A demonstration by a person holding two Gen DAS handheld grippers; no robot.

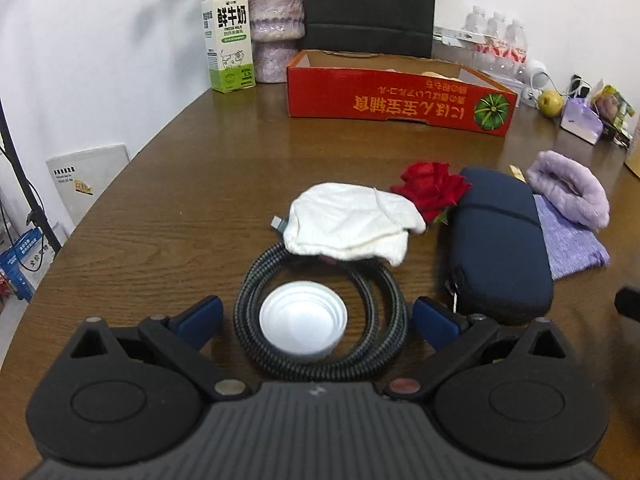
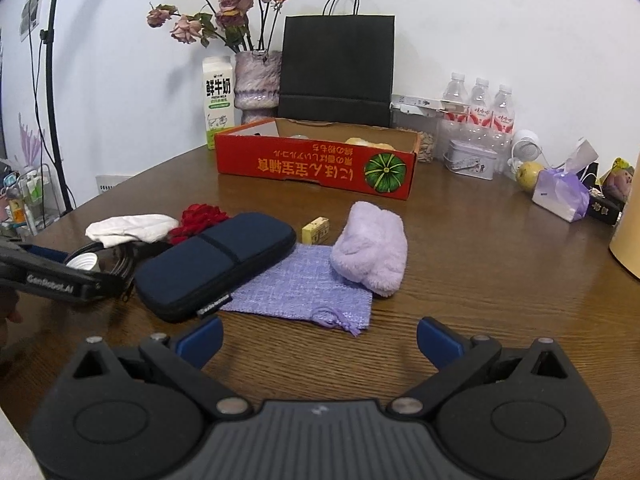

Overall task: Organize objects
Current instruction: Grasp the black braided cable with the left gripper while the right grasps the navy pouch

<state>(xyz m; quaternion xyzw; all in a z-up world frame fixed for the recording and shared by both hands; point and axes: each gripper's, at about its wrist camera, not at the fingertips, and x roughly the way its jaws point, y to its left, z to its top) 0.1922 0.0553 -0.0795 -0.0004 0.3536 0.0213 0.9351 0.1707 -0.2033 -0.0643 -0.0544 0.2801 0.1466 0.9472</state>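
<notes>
Left gripper point(image 1: 316, 320) hovers over a white cup point(image 1: 303, 322) ringed by a coiled cable point(image 1: 320, 316), jaws apart around both. A white cloth point(image 1: 352, 224) overlaps the cable's far side, beside a rose point(image 1: 430, 188) and navy case point(image 1: 500, 244). Right gripper point(image 2: 318, 342), jaws apart and empty, faces a lilac pouch point(image 2: 296, 288) on the wooden surface point(image 2: 480, 264); a red box point(image 2: 316, 168) sits far.
</notes>
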